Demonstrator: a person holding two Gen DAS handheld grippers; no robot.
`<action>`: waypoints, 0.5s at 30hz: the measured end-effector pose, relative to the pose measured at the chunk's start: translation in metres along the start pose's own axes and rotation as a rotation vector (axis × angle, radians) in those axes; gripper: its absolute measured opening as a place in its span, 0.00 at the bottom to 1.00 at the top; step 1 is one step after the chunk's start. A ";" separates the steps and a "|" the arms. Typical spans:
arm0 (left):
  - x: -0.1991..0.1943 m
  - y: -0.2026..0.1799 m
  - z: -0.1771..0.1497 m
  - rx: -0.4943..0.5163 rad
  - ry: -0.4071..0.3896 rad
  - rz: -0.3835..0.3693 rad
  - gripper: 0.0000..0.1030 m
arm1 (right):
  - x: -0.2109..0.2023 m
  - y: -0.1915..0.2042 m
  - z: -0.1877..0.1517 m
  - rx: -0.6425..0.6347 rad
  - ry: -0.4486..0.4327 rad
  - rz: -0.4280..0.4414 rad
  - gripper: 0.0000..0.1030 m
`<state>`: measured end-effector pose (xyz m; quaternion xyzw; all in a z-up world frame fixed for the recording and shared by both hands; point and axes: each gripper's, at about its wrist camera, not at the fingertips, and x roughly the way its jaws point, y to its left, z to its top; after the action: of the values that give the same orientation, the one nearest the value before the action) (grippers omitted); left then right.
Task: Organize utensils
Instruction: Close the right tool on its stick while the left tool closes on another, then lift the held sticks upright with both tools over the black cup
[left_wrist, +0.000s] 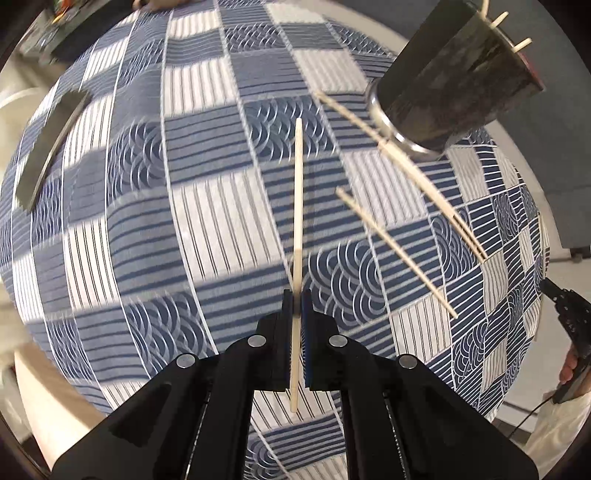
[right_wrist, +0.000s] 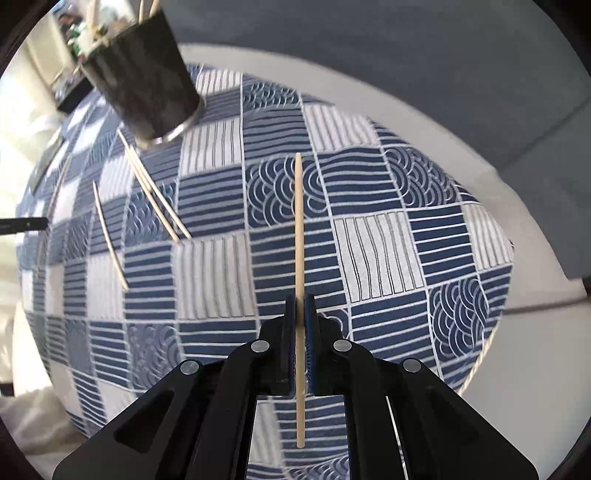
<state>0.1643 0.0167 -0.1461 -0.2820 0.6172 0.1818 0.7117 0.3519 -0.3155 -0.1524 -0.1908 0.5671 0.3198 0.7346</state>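
You had two grippers, the left gripper (left_wrist: 296, 295) and the right gripper (right_wrist: 300, 301), each pinching one chopstick (left_wrist: 297, 206) (right_wrist: 299, 236). Three loose chopsticks (left_wrist: 397, 253) lay right of centre in the left view. One dark holder (left_wrist: 454, 81), upper right, showed about three stick tips (blurred).
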 end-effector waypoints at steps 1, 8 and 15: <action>-0.004 0.003 -0.001 0.034 -0.018 0.010 0.04 | -0.005 0.005 0.002 0.008 -0.006 -0.003 0.04; -0.018 0.014 0.020 0.161 -0.071 0.010 0.04 | -0.039 0.033 0.015 0.057 -0.100 -0.052 0.04; -0.055 0.014 0.057 0.263 -0.162 -0.018 0.05 | -0.073 0.065 0.037 0.089 -0.215 -0.073 0.04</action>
<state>0.1909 0.0681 -0.0898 -0.1763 0.5737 0.1154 0.7915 0.3224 -0.2630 -0.0666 -0.1430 0.4916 0.2861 0.8100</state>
